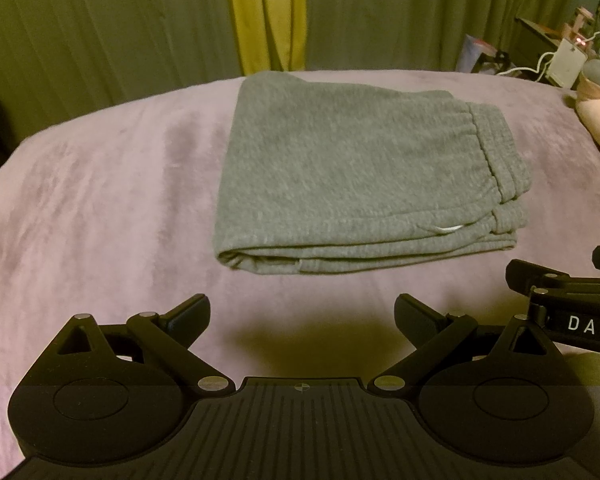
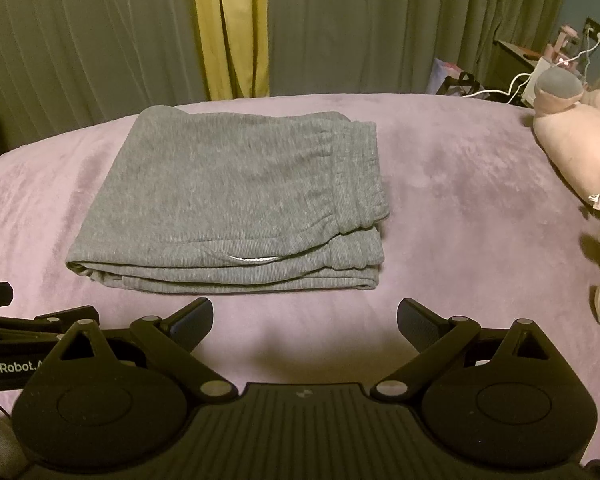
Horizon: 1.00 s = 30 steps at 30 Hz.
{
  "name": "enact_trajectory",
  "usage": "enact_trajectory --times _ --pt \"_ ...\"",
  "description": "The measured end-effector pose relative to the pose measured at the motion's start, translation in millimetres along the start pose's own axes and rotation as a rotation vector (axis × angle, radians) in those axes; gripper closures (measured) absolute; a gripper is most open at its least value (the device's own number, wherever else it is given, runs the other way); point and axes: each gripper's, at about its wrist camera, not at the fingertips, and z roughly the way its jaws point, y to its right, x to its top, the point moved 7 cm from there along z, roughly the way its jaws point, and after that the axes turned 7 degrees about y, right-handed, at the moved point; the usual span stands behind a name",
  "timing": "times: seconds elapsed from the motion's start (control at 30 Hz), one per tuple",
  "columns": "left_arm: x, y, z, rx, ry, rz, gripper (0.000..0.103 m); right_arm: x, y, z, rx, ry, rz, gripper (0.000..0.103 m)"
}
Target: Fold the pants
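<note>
Grey sweatpants (image 1: 356, 172) lie folded into a flat rectangle on the purple blanket (image 1: 100, 208), waistband to the right, white drawstring showing at the near edge. They also show in the right wrist view (image 2: 236, 200). My left gripper (image 1: 302, 316) is open and empty, held back from the pants' near edge. My right gripper (image 2: 305, 320) is open and empty, also short of the near edge, in front of the pants' right end. The right gripper's side shows at the right edge of the left wrist view (image 1: 572, 300).
A pink plush toy (image 2: 576, 148) lies on the bed at the right. Green and yellow curtains (image 2: 228, 28) hang behind the bed. A nightstand with chargers and cables (image 2: 540, 68) stands at the far right. The blanket (image 2: 480, 220) spreads around the pants.
</note>
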Motion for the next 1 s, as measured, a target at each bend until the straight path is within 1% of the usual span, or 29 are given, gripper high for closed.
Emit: enact_trajectory --times 1.0 --pt "2.1 -1.7 -6.5 -0.008 0.007 -0.014 0.002 2.5 -1.2 -5.2 0.009 0.015 -0.003 0.004"
